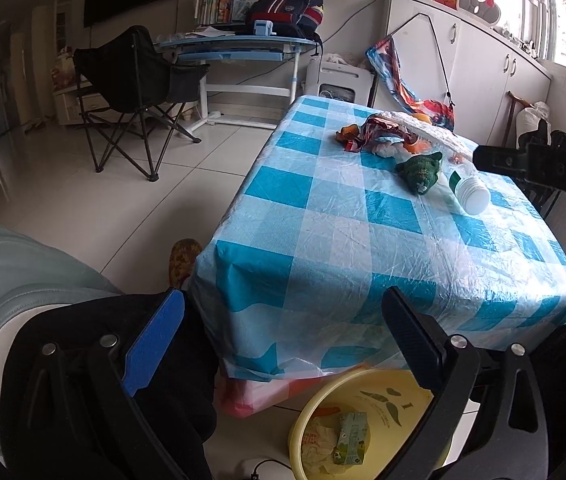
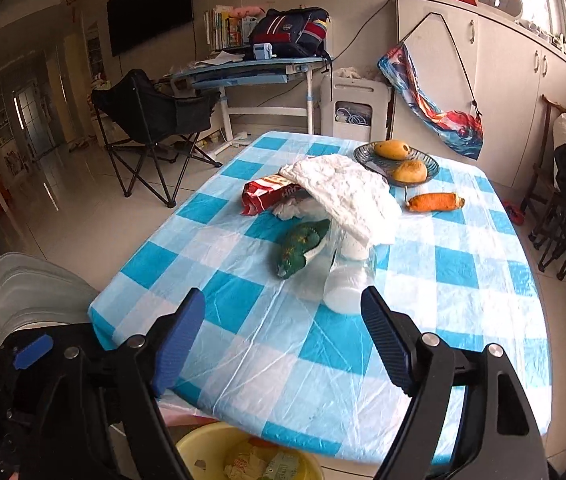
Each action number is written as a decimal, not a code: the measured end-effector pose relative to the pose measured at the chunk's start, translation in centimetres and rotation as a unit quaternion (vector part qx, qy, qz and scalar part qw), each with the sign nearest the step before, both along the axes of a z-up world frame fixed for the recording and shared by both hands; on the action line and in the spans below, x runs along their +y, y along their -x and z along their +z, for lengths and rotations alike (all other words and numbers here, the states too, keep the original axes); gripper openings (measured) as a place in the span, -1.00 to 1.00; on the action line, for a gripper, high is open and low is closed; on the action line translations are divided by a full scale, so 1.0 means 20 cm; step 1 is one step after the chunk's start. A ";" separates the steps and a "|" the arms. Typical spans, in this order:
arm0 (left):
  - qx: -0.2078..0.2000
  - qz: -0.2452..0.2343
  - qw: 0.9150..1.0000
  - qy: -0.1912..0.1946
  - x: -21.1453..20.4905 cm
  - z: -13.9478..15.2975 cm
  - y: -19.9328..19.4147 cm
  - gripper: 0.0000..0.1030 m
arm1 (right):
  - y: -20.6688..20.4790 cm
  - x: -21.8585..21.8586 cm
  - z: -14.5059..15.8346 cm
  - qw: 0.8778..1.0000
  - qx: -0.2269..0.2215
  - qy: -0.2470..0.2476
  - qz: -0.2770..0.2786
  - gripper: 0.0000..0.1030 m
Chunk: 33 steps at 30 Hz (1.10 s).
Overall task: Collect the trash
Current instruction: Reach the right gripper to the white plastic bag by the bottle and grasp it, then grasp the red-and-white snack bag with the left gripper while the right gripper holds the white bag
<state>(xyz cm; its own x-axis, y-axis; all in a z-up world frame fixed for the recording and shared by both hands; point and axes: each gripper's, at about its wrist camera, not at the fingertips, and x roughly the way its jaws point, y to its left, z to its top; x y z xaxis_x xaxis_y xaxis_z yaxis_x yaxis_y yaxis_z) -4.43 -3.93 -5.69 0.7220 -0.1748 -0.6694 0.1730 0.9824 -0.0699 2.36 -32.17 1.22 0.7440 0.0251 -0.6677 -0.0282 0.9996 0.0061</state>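
Note:
A pile of trash lies on the blue-checked table (image 2: 463,320): a white crumpled sheet (image 2: 355,196), a red snack wrapper (image 2: 267,196), a green wrapper (image 2: 303,246) and a white plastic bottle (image 2: 347,284) on its side. The bottle also shows in the left wrist view (image 1: 471,196). My right gripper (image 2: 283,340) is open and empty above the table's near part, just short of the bottle. My left gripper (image 1: 283,336) is open and empty, low at the table's front edge, above a yellow basin (image 1: 311,412) on the floor that holds paper trash and a small carton (image 1: 349,438).
A dark plate (image 2: 431,168) with two fruits stands at the table's far right, an orange peeled piece (image 2: 435,202) beside it. A black folding chair (image 2: 151,120) and a blue desk (image 2: 251,68) stand behind. White cabinets (image 2: 503,80) line the right wall.

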 end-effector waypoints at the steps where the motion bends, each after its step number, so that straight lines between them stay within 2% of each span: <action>1: 0.002 0.000 1.000 -0.001 0.00 -0.01 -0.01 0.86 | -0.08 0.00 0.00 1.000 0.003 0.017 -0.001 0.50; 6: 0.011 0.003 1.000 0.002 0.00 -0.02 -0.03 0.86 | -0.48 -0.06 -0.10 0.996 0.061 0.058 -0.010 0.49; 8: 0.014 0.007 1.000 0.006 0.01 -0.02 -0.05 0.86 | -0.56 -0.13 -0.13 0.997 0.074 0.033 -0.017 0.10; 9: 0.016 0.009 1.000 0.008 0.02 -0.02 -0.06 0.86 | -0.57 -0.18 -0.12 0.997 0.072 0.013 -0.023 -0.16; 10: 0.018 0.010 1.000 0.011 0.02 -0.02 -0.07 0.86 | -0.59 -0.22 -0.10 0.997 0.076 -0.018 -0.023 -0.64; 11: 0.019 0.011 1.000 0.013 0.03 -0.01 -0.08 0.86 | -0.59 -0.27 -0.08 0.996 0.077 -0.046 -0.025 -0.83; 12: 0.018 0.012 1.000 0.014 0.03 -0.01 -0.09 0.86 | -0.56 -0.31 -0.06 0.995 0.064 -0.065 -0.030 -0.93; 17: -0.004 -0.008 1.000 0.011 -0.01 0.07 -0.16 0.86 | -0.34 -0.47 0.08 0.988 -0.002 -0.148 -0.042 -0.96; 22: -0.023 -0.047 0.999 -0.002 -0.15 0.17 -0.34 0.86 | -0.10 -0.63 0.03 0.969 -0.026 -0.238 -0.068 -0.96; 26: -0.042 -0.085 0.995 -0.013 -0.33 0.26 -0.53 0.86 | -0.04 -0.73 -0.09 0.950 0.004 -0.296 -0.096 -0.96; 30: -0.052 -0.127 0.989 -0.050 -0.57 0.28 -0.74 0.86 | -0.06 -0.71 -0.17 0.959 0.048 -0.266 -0.090 -0.95; 33: -0.053 -0.148 0.983 -0.091 -0.75 0.26 -0.89 0.86 | -0.07 -0.70 -0.26 0.957 0.084 -0.262 -0.097 -0.95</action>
<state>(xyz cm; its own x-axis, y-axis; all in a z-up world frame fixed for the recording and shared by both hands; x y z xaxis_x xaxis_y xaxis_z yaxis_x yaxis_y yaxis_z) 13.30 -18.94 -0.52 0.7250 -0.2717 -0.6329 0.4504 0.8822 0.1372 3.75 -46.20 -3.96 0.6524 0.2611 -0.7115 0.2020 0.8449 0.4953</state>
